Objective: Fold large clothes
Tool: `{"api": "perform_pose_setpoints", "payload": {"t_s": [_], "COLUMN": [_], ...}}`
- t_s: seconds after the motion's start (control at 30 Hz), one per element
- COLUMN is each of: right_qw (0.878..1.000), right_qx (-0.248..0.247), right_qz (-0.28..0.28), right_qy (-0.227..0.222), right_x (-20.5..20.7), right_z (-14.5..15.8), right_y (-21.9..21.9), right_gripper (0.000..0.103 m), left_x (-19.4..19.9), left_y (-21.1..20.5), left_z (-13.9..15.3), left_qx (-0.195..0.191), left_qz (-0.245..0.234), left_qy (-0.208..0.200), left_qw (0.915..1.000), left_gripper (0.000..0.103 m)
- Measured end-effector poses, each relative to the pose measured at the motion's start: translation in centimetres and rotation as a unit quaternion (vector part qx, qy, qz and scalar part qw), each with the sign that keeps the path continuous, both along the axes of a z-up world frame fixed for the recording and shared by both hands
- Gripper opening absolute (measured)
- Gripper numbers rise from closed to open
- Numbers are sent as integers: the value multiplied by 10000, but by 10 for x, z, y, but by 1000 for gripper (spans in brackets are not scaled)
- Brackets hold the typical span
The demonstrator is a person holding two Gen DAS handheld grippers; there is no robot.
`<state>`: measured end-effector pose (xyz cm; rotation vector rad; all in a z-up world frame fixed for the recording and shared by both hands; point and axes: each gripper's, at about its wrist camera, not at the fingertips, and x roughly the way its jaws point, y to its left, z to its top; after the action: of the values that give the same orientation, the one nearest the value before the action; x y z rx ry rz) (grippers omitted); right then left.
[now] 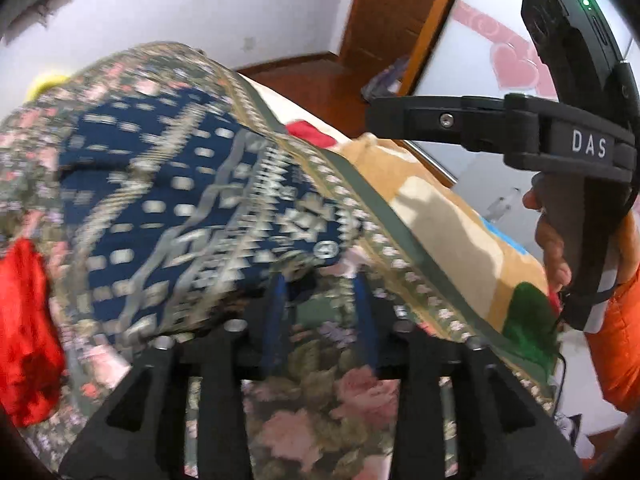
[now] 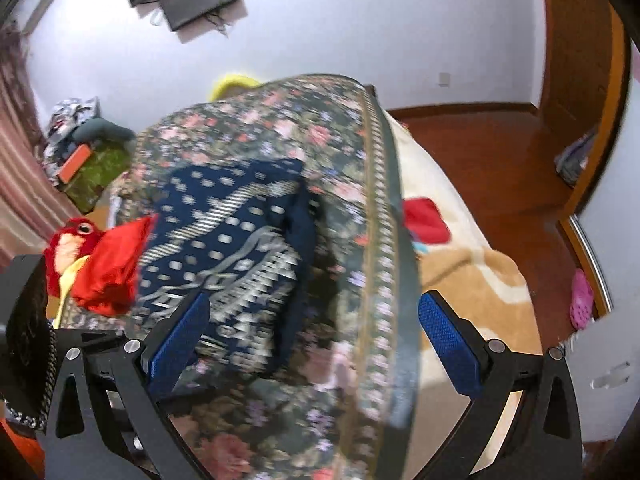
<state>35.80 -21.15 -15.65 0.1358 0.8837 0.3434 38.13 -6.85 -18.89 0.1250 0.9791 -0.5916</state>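
A folded navy garment [image 1: 180, 184] with a silver woven pattern lies on a large floral cloth [image 1: 320, 420] spread over the bed. My left gripper [image 1: 320, 304] points down at the garment's near edge. Its blue pads stand a little apart with floral cloth showing between them, pressing on nothing. In the right wrist view the navy garment [image 2: 232, 240] rests on the floral cloth [image 2: 260, 136], and my right gripper [image 2: 316, 320] hovers above them, wide open and empty. The left wrist view also shows the right gripper [image 1: 376, 114] at the upper right, held by a hand in an orange sleeve.
A tan and cream blanket [image 2: 472, 272] covers the bed to the right of the floral cloth. A red cloth [image 2: 112, 268] and a red plush toy [image 2: 72, 236] lie at the left. Wooden floor [image 2: 500, 152] with a pink sandal [image 2: 580, 300] runs along the right.
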Motion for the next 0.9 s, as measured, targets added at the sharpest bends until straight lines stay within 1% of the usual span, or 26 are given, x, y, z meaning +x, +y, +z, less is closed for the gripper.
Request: {"api": "perform_pose_setpoints", "payload": {"t_s": [0.07,0.17,0.2,0.23,0.27,0.33,0.43,0.5,0.53,0.57,0.6,0.63,0.67,0.8,0.9], "right_qw": [9999,9994,9992,9990,9989,9986,9982,9969,9958,9950,9937,9929,9918,9901,9913], "right_qx": [35,126,141,140,137,113,59,-49,-127,-168,-228,-225,-165,43,86], "right_qz": [134,298,360,399,445,515,539,537,538,532,498,470,452,371,312], "right_qy": [-82,-120,-118,-112,-90,25,276,566,734,832,976,1069,1181,1351,1274], "right_x": [1,2,4,5,7,15,21,26,28,29,28,26,23,13,6], "right_z": [4,3,1,-1,-5,-17,-38,-59,-72,-79,-89,-96,-103,-107,-98], "right_y": [13,28,35,41,46,57,64,67,66,64,61,57,52,32,21], "right_gripper": [103,103,103,103,103,103,103,103,103,103,103,103,103,103,103], "left_x": [-4,-4,0,4,8,19,33,42,37,36,33,30,26,13,9], "left_y": [17,41,52,60,68,86,103,111,117,121,124,125,126,127,129], "left_z": [9,18,22,24,26,24,11,-9,-14,-19,-22,-25,-27,-28,-26], "left_qx": [-8,122,138,134,121,106,47,81,11,-79,-92,-83,-64,206,391], "left_qz": [180,546,721,843,957,1235,1495,1569,1568,1612,1685,1702,1672,1606,1660], "left_qy": [-305,-535,-642,-706,-747,-776,-578,-349,-320,-328,-348,-367,-403,-553,-645], "left_qw": [9994,9970,9952,9938,9925,9892,9871,9870,9871,9864,9850,9847,9851,9852,9832], "left_gripper": [36,37,38,42,46,49,53,54,57,62,65,67,67,67,67]}}
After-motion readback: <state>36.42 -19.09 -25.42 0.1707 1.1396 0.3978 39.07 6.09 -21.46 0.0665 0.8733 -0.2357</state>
